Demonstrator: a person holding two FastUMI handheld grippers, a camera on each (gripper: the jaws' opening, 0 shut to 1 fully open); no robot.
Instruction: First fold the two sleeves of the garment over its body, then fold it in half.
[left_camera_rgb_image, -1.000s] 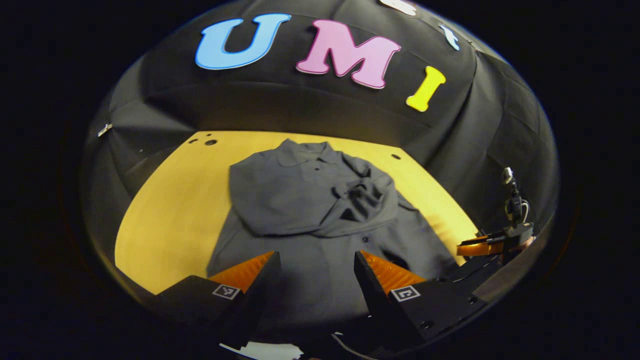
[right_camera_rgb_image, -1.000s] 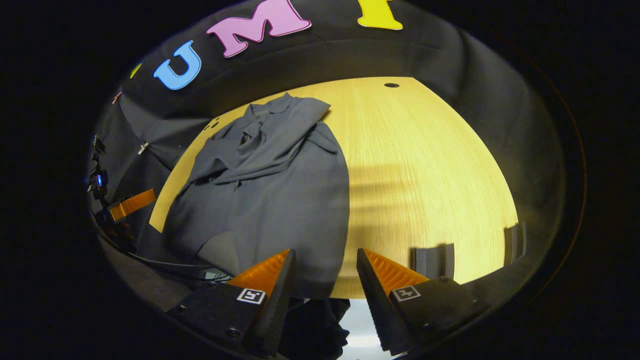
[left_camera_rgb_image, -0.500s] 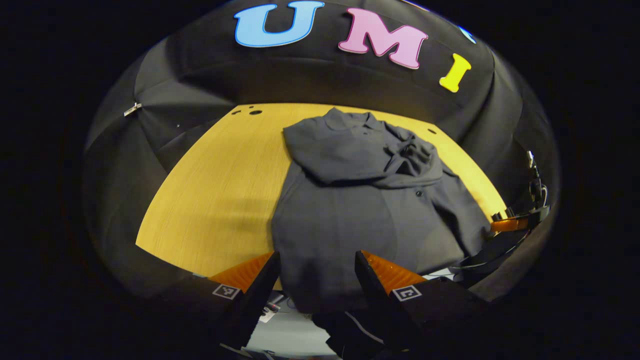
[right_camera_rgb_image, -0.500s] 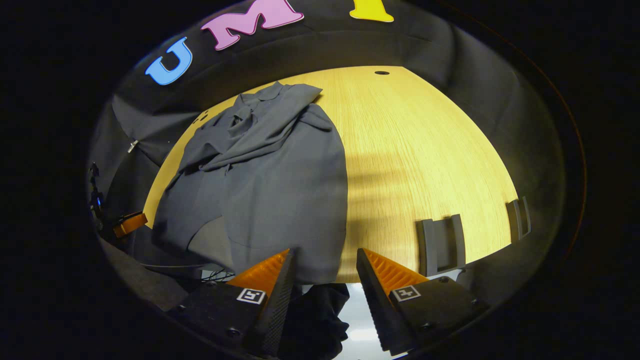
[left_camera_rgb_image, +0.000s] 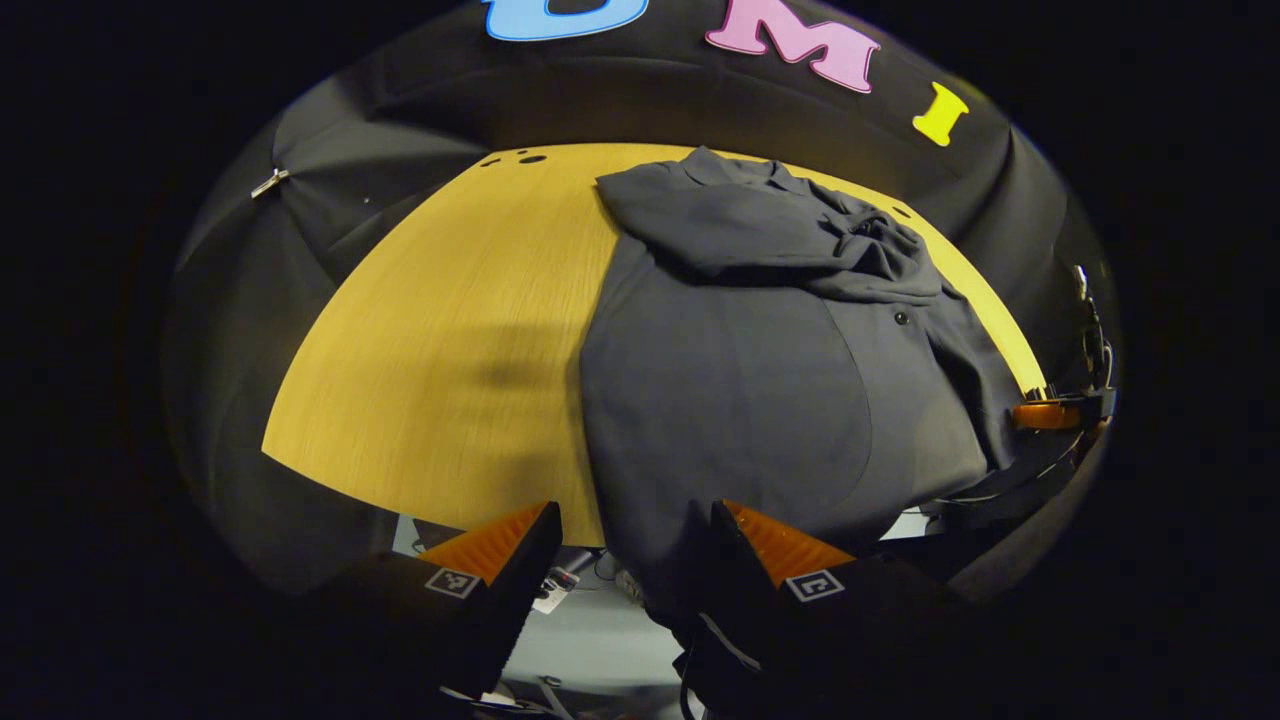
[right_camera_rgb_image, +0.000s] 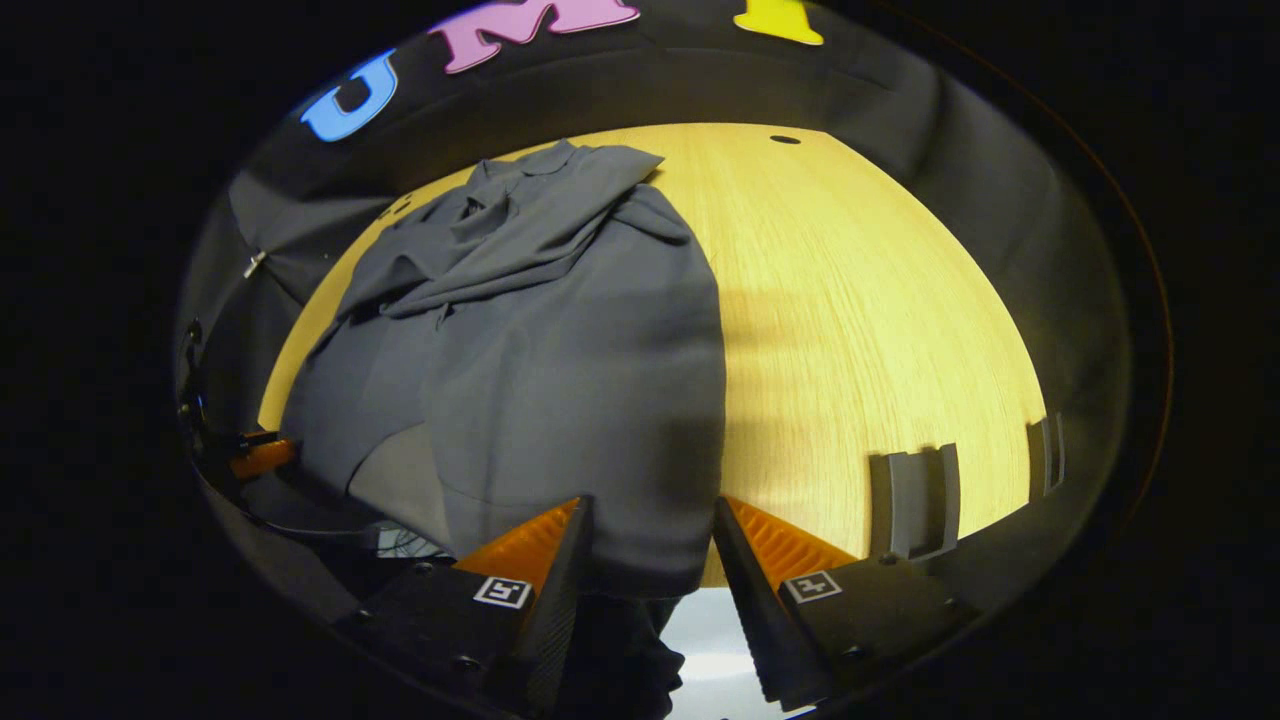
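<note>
The grey shirt (left_camera_rgb_image: 760, 400) lies on the wooden table (left_camera_rgb_image: 440, 360) with both sleeves (left_camera_rgb_image: 770, 235) bunched over its chest toward 12 o'clock and its hem draped off the near edge at 6 o'clock. The left gripper (left_camera_rgb_image: 630, 530) sits at that hem, jaws parted and holding nothing — the right gripper (right_camera_rgb_image: 645, 525) likewise, spread wide at the hem's other corner. 2 grey brackets (right_camera_rgb_image: 915, 500) stand at the table edge near 4 o'clock in the right gripper view; no writing on the shirt can be read.

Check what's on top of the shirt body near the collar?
Both sleeves lie bunched across the shirt, just below the collar. Fabric beneath them is covered; the wooden table shows beside it.
</note>
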